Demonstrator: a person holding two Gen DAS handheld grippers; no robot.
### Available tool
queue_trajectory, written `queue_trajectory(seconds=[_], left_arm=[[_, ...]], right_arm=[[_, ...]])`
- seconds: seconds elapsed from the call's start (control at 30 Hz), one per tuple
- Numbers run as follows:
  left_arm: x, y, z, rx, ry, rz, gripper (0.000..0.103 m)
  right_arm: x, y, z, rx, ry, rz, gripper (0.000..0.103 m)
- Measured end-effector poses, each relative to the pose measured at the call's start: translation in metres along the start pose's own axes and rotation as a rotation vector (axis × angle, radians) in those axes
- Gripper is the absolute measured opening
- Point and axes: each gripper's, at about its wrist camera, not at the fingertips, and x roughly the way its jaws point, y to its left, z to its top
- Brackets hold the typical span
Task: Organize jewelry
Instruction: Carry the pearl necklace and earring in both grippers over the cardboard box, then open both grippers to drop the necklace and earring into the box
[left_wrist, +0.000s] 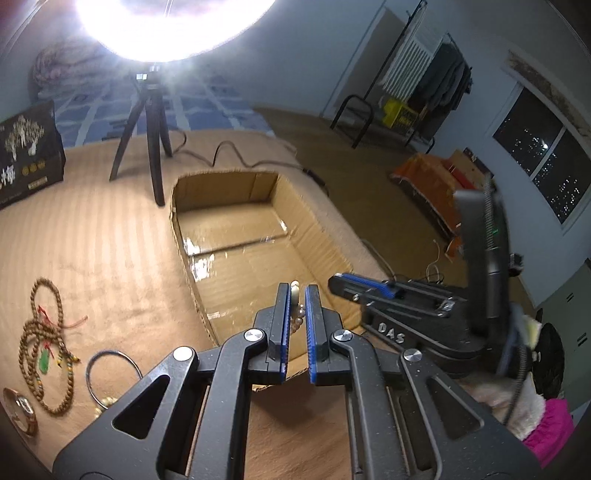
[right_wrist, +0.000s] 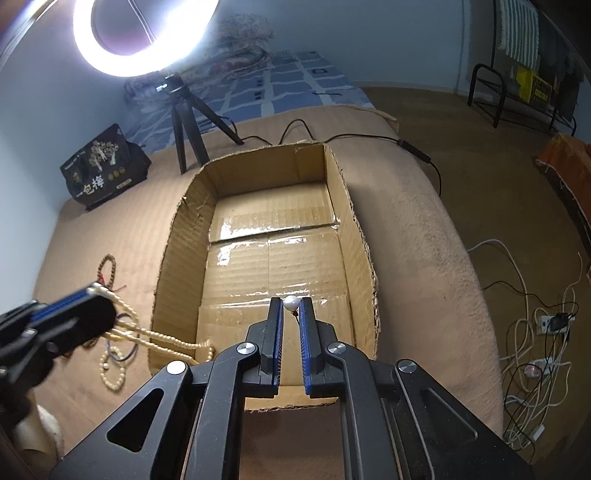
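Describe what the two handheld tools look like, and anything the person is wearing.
Both are matte black. The left tool and the right tool have two straight parallel fingers lined with ribbed blue pads, driven by angular linkage arms with silver pivot bolts. The right one's body bears white "DAS" lettering and a braided cable. A pink sleeve with pale fleece trim shows.

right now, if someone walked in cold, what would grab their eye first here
The glaring ring light on its tripod at the far end of the tan blanket. Next, the open cardboard box in the middle, with both grippers over its near end: the left gripper shut on a pale bead strand, the right gripper pinching a white pearl.
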Motion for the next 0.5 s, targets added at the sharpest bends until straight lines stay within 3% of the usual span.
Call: queue_trajectory(seconds=[0.33,0.4,0.47,0.5], left_arm=[[0.0070,0.0039,-0.0041,-0.003,0.009,0.038,0.006],[0.0062,0.0047,-0.0041,-0.005,0.011,0.049,0.006],[0.0068,0.0063,-0.0041,-0.005,0.018,0.062,0.008],[0.0066,0.0079,-0.0049,-0.008,0.020,0.067,0.015]], right_arm=[[0.0023,-0.0020,-0.0019,-0.008,0.012,0.001,0.008],[0.0031,-0.0016,-0.0015,-0.009,0.016,-0.009,0.020],[0.0020,-0.0010,-0.0019,-0.008,0.009,-0.012,0.041],[0.0011,-0.0006,-0.0022,-0.009,0.003,-0.015,0.044]])
